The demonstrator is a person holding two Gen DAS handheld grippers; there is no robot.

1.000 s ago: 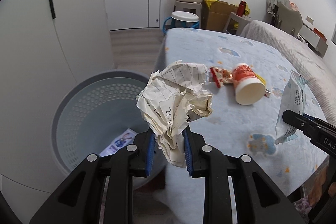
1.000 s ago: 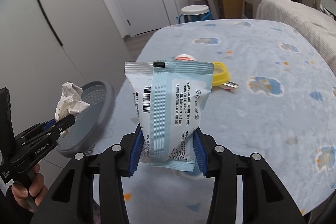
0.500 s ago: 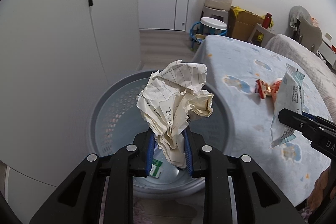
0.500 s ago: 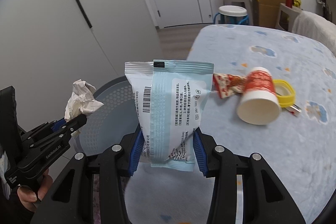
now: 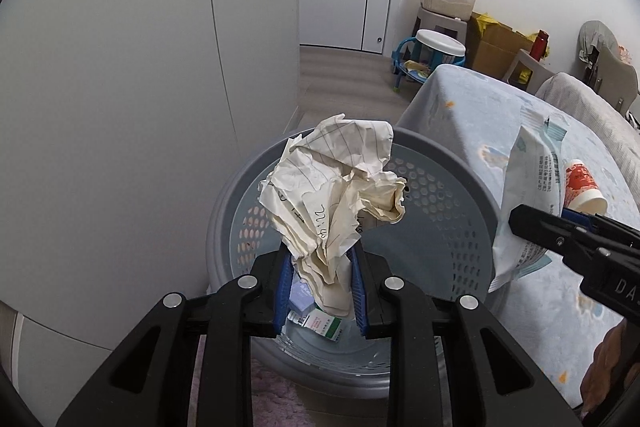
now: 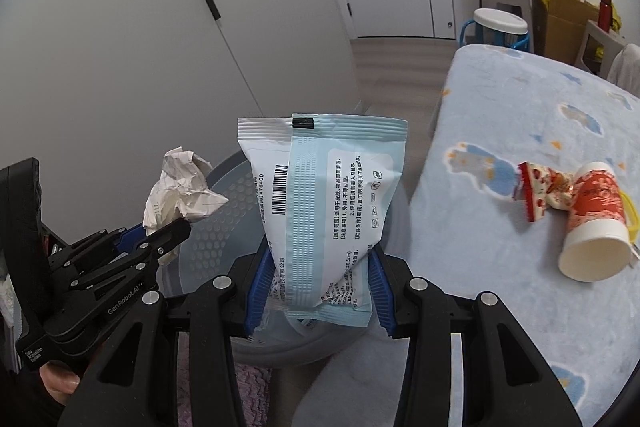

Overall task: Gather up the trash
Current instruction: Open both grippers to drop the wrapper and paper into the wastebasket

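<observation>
My left gripper is shut on a crumpled ball of lined paper and holds it over the grey perforated trash basket; the paper also shows in the right wrist view. My right gripper is shut on a light blue and white wipes packet, held upright at the basket's right rim; the packet shows in the left wrist view too. A red and white paper cup lies on its side on the table beside a red snack wrapper.
The basket holds a few small boxes and papers. The table wears a light blue cloth. A white wardrobe stands left of the basket. Stools, a cardboard box and a door lie behind.
Both grippers have swung left from the table toward the basket with their loads. The paper ball now hangs over the basket's middle, and the packet has reached its rim.
</observation>
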